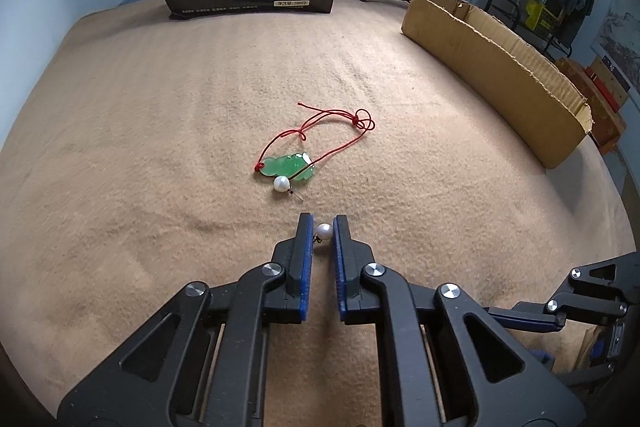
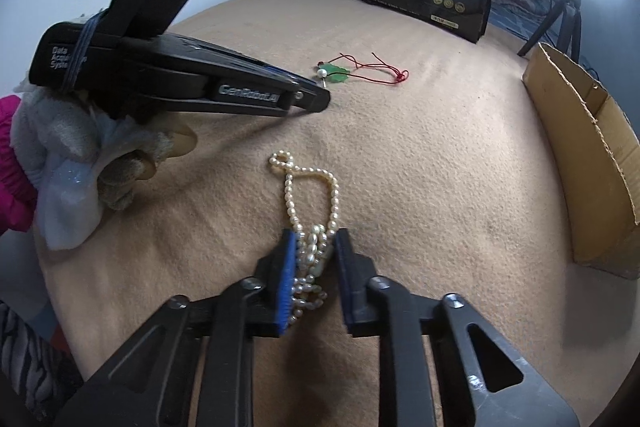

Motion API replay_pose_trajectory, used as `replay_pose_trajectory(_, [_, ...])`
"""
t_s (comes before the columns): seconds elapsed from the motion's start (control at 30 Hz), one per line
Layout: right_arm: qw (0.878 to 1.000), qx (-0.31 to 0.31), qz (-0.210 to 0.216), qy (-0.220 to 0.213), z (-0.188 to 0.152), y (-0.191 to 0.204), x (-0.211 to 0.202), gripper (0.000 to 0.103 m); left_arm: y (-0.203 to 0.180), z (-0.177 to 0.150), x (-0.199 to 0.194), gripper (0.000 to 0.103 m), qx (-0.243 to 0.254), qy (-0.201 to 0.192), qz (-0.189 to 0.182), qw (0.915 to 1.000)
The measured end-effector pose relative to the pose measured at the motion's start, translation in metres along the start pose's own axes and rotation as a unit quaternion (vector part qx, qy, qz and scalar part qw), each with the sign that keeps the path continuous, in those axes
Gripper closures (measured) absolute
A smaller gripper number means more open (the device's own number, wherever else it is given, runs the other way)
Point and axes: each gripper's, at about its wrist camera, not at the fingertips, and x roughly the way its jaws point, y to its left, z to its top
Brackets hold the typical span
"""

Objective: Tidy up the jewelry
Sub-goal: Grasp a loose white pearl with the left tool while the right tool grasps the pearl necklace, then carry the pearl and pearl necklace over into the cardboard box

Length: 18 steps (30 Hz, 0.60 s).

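We've got a little white pearl earring [image 1: 324,230] with its dark metal post showing underneath, sitting between two blue pads just off the tan blanket, and its twin, a second pearl earring [image 1: 281,183], lies a bit further out, touching the near edge of a green jade pendant [image 1: 289,167]. That pendant lies flat, and its thin red cord [image 1: 320,131] loops away from it into a knot. Off to the side there's a cream pearl necklace [image 2: 310,211], one end strung out in a loop on the blanket and the rest bunched in a heap between another pair of blue pads.
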Motion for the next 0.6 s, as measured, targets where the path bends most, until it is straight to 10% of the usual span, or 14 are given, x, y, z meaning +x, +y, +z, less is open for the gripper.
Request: replay_pose_trajectory(0.6, [0.998, 0.039, 0.014, -0.039, -0.001, -0.007, -0.048, 0.097, 0.004, -0.014, -0.041, 0.097, -0.011, -0.016, 0.006, 0.9998])
